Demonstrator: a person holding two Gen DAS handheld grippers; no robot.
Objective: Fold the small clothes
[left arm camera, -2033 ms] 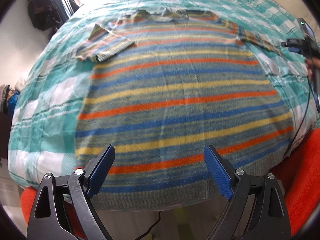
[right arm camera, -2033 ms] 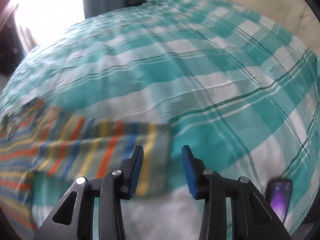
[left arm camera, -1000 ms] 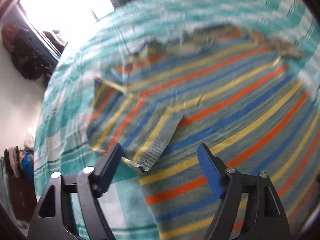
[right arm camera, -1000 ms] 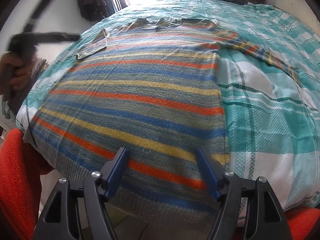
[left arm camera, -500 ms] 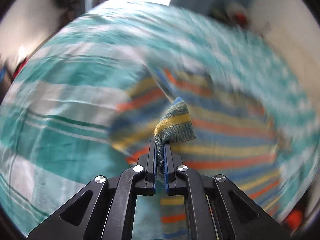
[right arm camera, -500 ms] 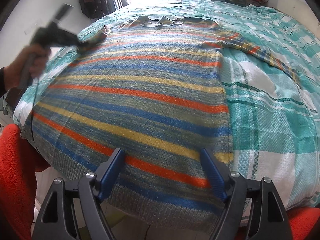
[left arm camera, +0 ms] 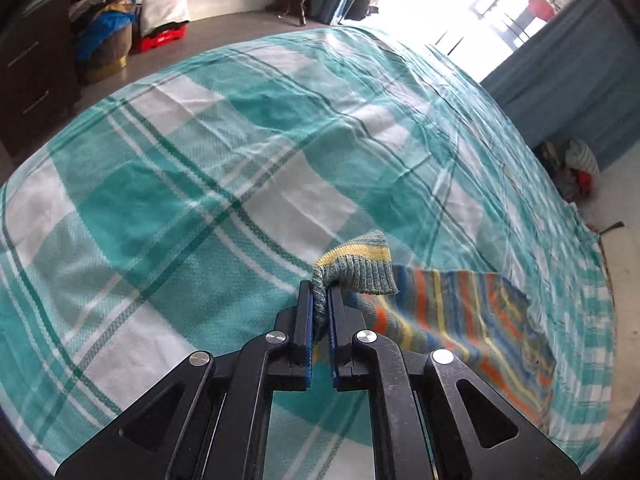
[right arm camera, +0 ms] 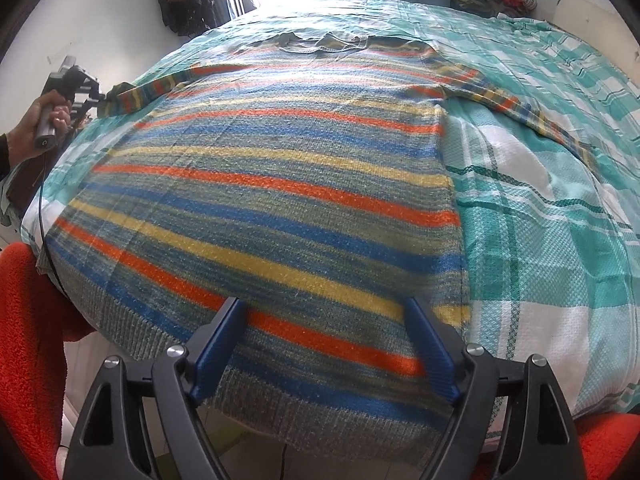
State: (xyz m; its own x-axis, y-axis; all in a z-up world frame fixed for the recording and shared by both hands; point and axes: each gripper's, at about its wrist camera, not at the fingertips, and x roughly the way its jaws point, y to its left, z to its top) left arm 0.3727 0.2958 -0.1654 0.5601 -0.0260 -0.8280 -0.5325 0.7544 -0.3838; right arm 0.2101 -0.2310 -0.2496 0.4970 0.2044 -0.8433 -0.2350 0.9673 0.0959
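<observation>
Left gripper [left arm camera: 320,300] is clamping down tight on the ribbed cuff [left arm camera: 356,268] of the striped sweater's [right arm camera: 260,184] left sleeve [left arm camera: 460,312], w/ the cuff bunching up just above the pads and flopping over to the right of them. Sleeve is trailing off to the right of that gripper and lying over the teal-and-white checked bedspread [left arm camera: 180,168], which is spreading out ahead of & to the left of it. In the right wrist view the same gripper [right arm camera: 94,94] is sitting far off to the upper left, w/ a hand [right arm camera: 40,120] wrapping round its handle and the sleeve stretching from it back toward the sweater body. Right gripper [right arm camera: 324,344] is hovering over the sweater's hem [right arm camera: 320,412], jaws standing wide and opening further, fabric lying under the gap but pads not pressing on it. Sweater body is lying flat on the bed ahead of this gripper, neckline at the far end, w/ the right sleeve [right arm camera: 520,112] running out diagonally to the upper right. Something w/ red fuzzy fabric [right arm camera: 28,340] is showing at both lower corners, beside the gripper.
</observation>
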